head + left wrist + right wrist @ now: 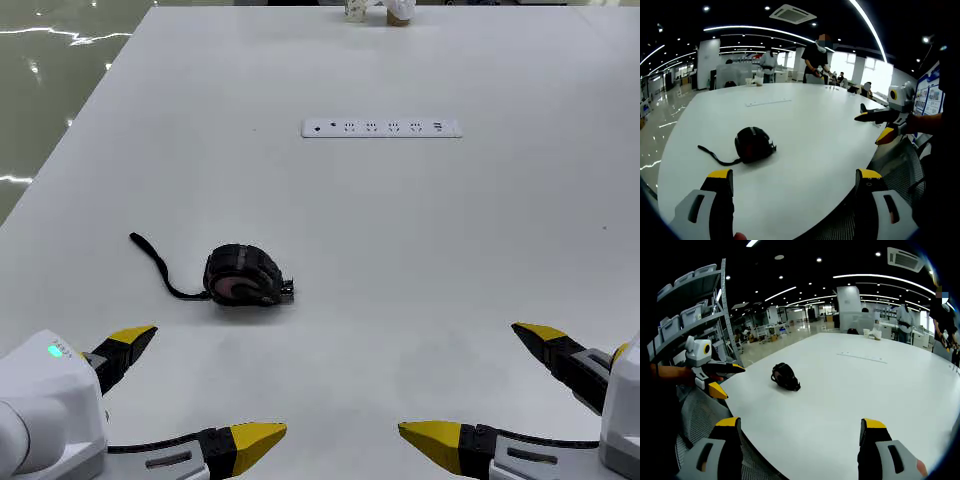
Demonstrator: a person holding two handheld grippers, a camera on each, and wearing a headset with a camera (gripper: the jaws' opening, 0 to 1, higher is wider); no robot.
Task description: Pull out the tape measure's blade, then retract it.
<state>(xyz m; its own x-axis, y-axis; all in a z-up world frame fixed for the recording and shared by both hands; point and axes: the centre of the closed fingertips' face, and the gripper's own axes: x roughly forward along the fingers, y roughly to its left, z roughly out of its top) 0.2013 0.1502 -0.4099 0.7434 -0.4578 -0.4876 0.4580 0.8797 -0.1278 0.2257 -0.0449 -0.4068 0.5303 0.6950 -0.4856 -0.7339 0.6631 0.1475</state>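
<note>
White and broad, the surface (450, 250) carries the tape measure (243, 275), which lies just beyond the spread fingers (250, 440) of the left gripper (215, 381). It is well to the left of the right gripper (460, 379), whose fingers are likewise released and grasp nothing. The blade looks fully wound in. To my mind the left should clamp the case firmly while the right pinches the hook (287, 291) and draws it straight and level. Grey bins (687, 315) sit on shelving; their contents cannot be told.
</note>
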